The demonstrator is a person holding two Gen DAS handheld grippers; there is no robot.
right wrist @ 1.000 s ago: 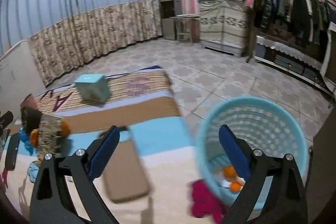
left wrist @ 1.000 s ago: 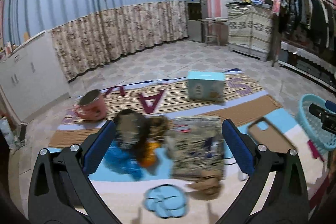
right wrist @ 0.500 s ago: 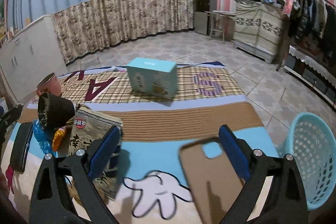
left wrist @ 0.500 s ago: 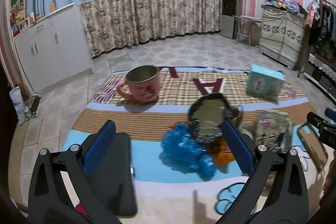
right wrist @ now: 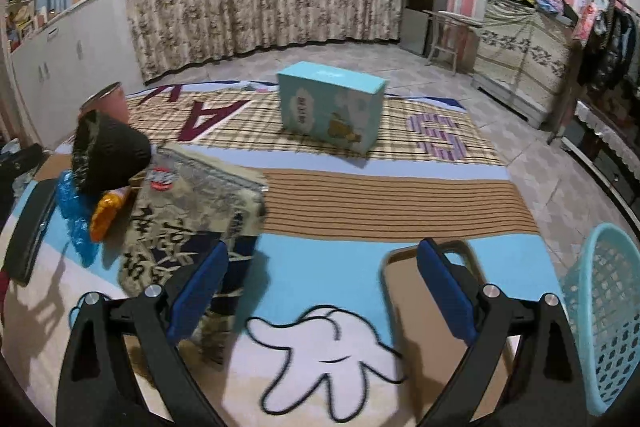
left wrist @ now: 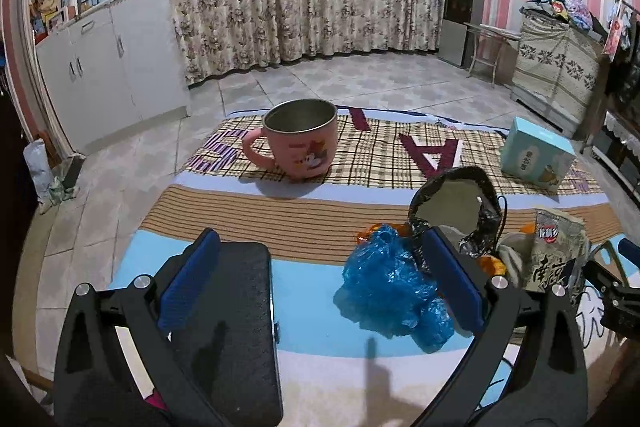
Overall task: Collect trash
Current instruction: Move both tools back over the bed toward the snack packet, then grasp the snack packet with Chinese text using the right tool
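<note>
I'm lining up the next pickup: both grippers, left gripper [left wrist: 320, 281] and right gripper [right wrist: 322, 285], have fingers released, empty. The blue plastic bag [left wrist: 394, 287] lies beside the black pouch [left wrist: 460, 203]; next, close on it, carry to the basket [right wrist: 604, 311].

My left gripper [left wrist: 320, 283]: two black angular arms, each ending in a flat blue pad [left wrist: 188, 285], a round silver screw at each arm's joint, 10 and 2 o'clock of the frame's bottom. My right gripper [right wrist: 322, 291]: same build, black arms, blue pads [right wrist: 446, 293], silver screws.
</note>
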